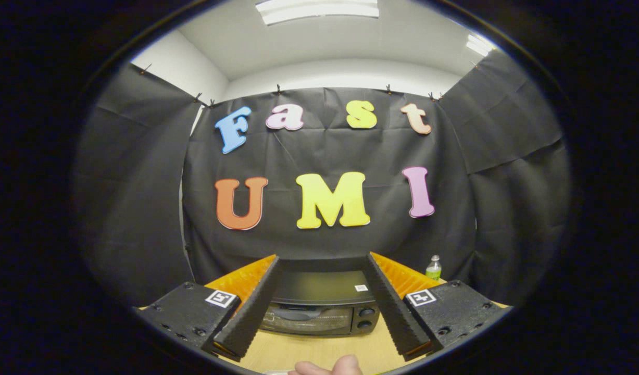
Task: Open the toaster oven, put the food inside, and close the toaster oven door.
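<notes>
Gripper [322, 263] spread wide, holding nothing. One toaster oven [322, 307] on tabletop [319, 351] beyond its fingers, door shut, two knobs [367, 317]; one bottle [433, 267] further off

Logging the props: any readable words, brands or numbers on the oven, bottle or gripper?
Toaster oven: white sticker, too small to read.
Bottle: label too blurred to read.
Gripper, open, fingers framing the oven: two square pattern markers, no words.

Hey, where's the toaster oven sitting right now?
The toaster oven stands on the wooden table, door closed, beyond the open gripper, framed between its fingers.
</notes>
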Demonstrator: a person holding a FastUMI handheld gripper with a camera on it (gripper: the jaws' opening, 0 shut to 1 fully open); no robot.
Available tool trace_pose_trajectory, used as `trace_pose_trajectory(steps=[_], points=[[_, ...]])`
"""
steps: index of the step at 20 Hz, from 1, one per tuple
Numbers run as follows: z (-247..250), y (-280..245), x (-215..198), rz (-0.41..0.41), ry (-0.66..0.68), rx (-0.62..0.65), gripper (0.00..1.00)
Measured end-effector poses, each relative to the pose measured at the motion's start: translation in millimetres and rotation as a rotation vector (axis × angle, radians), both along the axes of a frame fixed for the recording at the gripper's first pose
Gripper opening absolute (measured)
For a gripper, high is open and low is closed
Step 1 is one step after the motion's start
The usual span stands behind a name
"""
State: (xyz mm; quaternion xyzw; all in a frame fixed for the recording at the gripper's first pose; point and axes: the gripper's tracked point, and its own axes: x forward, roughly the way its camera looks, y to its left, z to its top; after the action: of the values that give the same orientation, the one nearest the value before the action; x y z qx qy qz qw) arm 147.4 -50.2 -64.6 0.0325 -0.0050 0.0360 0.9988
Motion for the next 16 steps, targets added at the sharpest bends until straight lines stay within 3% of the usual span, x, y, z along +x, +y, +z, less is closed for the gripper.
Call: trace_pose_trajectory(steps=[2,9,16], points=[[-19,20,23,0.057,0.045,0.023,1.0],[-102,54,103,0.063,0.118,-0.053,1.0],[-165,53,141,0.002,0.194,-0.06,1.0]])
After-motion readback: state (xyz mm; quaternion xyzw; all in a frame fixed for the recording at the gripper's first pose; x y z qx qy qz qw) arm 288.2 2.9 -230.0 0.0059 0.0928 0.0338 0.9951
